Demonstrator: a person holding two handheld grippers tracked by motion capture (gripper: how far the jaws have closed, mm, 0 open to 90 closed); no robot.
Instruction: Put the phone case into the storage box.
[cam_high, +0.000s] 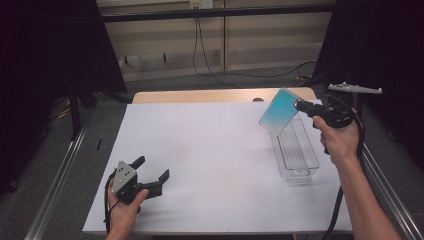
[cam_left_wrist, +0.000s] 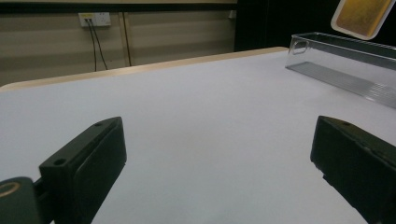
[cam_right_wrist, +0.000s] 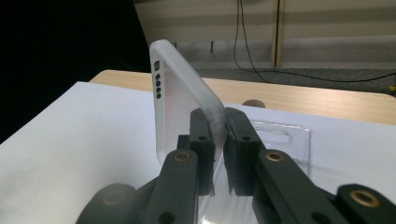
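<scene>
My right gripper (cam_high: 300, 106) is shut on the edge of a phone case (cam_high: 278, 111), teal-blue on its upper face, held tilted in the air over the far end of a clear plastic box (cam_high: 296, 150). In the right gripper view the phone case (cam_right_wrist: 180, 95) looks frosted white, with small holes near its top, pinched between the black fingers (cam_right_wrist: 203, 140). My left gripper (cam_high: 152, 170) rests low near the table's front left, held in a hand, its jaws wide open with nothing between them (cam_left_wrist: 219, 172). From there the case (cam_left_wrist: 362, 16) shows amber at the upper right.
A white sheet (cam_high: 210, 150) covers the wooden table (cam_high: 200, 95). The long clear box (cam_left_wrist: 345, 60) lies open at the right side. Black curtains flank the table, cables hang on the back wall, and metal rails run along both sides.
</scene>
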